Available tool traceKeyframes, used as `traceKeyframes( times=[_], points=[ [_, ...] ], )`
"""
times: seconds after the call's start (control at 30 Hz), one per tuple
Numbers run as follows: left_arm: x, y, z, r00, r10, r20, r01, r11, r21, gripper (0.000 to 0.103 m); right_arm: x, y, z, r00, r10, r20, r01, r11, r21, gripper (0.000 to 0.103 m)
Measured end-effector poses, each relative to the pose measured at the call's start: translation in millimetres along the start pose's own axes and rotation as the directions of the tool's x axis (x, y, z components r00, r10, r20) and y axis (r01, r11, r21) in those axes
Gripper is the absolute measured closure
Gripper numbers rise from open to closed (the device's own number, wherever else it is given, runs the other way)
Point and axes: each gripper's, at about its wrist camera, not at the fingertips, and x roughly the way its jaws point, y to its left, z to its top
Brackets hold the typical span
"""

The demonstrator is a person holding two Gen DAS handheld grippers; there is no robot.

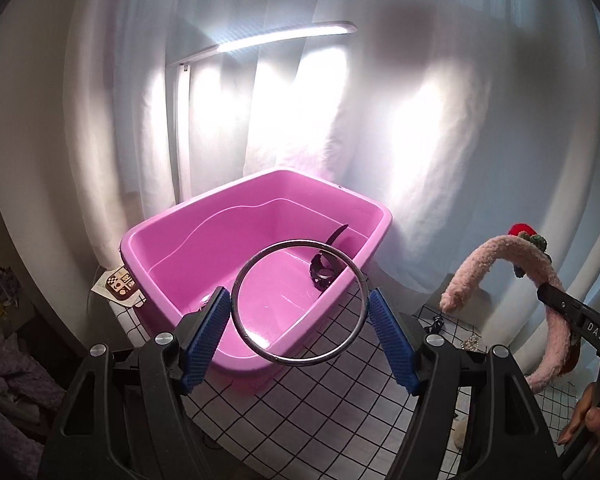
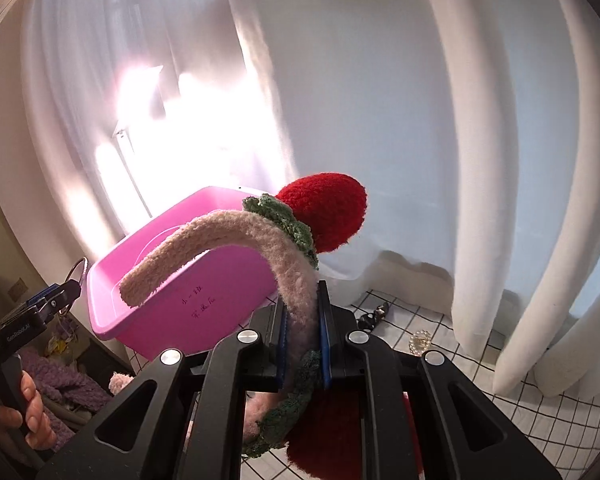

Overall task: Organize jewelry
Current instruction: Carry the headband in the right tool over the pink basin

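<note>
While my left gripper [image 1: 300,320] hangs over the near corner of the glossy pink plastic rectangular tub [image 1: 172,220], its ribbed blue pads [image 1: 206,340] stand spread wide with a thin, round silver metal bangle [image 1: 300,302] spanning the gap between them. The ring's left edge touches the left pad and its right edge meets the tip of the right pad, so the hoop faces me almost flat-on, tilted a little away at the top. Through it, further ahead of my fingers, a black studded band [image 1: 322,272] lies on the tub floor with its strap pointing up toward the far wall.

My right gripper [image 2: 303,344] is pressed together on a fuzzy pale-pink plush headband [image 2: 220,232], pinching it low on one leg. From the pinch the arc rises straight ahead, then curves over to the left, its free end pointing down in front of the tub's side wall. At the crown, just right of my fingers' line, sits a red woolly strawberry-shaped knob [image 2: 328,208] with a green knitted collar [image 2: 288,220]. Below my fingers lies a white cloth with a black grid [image 2: 480,392].
</note>
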Motion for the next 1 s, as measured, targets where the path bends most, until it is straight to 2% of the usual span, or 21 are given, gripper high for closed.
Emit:
traceKeyframes(
  times=[0.2, 0.47, 0.77, 1.0],
  points=[
    [29, 48, 30, 1.0, 0.026, -0.002, -0.026, 1.0, -0.001, 0.034, 51, 57, 35, 1.0, 0.001, -0.011, -0.002, 0.998, -0.068, 0.09],
    [96, 96, 57, 0.995, 0.025, -0.099, -0.025, 1.0, -0.004, 0.034, 127, 104, 75, 0.997, -0.039, -0.066, 0.031, 0.993, -0.111, 0.09],
    [153, 122, 71, 0.977, 0.022, -0.211, -0.021, 1.0, 0.008, 0.034, 190, 141, 95, 0.983, -0.117, -0.141, 0.086, 0.975, -0.206, 0.09],
    [177, 120, 65, 0.958, 0.007, -0.288, 0.001, 1.0, 0.029, 0.034, 227, 159, 93, 0.963, -0.152, -0.222, 0.09, 0.96, -0.267, 0.09]
  ],
)
